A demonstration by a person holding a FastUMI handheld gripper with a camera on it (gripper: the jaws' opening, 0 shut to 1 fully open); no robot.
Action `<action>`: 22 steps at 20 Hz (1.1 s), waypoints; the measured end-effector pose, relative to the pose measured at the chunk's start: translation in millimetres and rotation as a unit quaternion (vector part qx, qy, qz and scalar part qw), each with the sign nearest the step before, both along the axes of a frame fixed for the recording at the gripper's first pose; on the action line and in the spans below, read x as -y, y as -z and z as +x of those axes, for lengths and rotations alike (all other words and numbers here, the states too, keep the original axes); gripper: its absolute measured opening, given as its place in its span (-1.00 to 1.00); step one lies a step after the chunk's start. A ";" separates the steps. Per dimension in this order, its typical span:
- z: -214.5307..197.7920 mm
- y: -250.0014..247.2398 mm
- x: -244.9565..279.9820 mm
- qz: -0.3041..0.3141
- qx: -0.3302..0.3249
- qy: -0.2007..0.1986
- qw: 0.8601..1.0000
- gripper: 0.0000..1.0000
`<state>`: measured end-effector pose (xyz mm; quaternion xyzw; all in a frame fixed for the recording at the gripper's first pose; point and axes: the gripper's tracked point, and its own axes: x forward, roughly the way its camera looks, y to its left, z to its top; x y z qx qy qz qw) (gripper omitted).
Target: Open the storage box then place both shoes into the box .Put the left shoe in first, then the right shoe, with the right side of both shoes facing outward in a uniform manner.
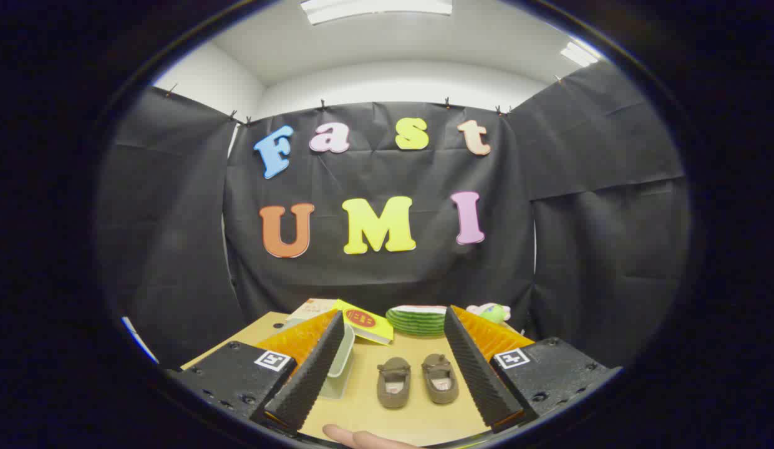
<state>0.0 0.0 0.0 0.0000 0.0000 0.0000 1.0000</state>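
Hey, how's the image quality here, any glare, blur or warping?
Gripper view: fisheye bends the booth walls and the table edges; lighting is even and soft from ceiling panels, no harsh glare; the two shoes look sharp with faint shadows; the gripper jaws stand open, in focus.

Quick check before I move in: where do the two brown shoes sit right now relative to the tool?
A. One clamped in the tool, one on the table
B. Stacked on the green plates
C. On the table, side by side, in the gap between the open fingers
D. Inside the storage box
C: the two brown shoes lie side by side on the table, framed between the fingers of the open tool, untouched, with the storage box beside the left finger.
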 end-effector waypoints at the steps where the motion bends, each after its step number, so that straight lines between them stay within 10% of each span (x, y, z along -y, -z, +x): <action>1: 0.3 0.1 -0.3 -0.003 0.001 0.001 1.000 1.00; 22: 78.5 58.4 -18.1 0.010 -0.045 0.002 0.999 1.00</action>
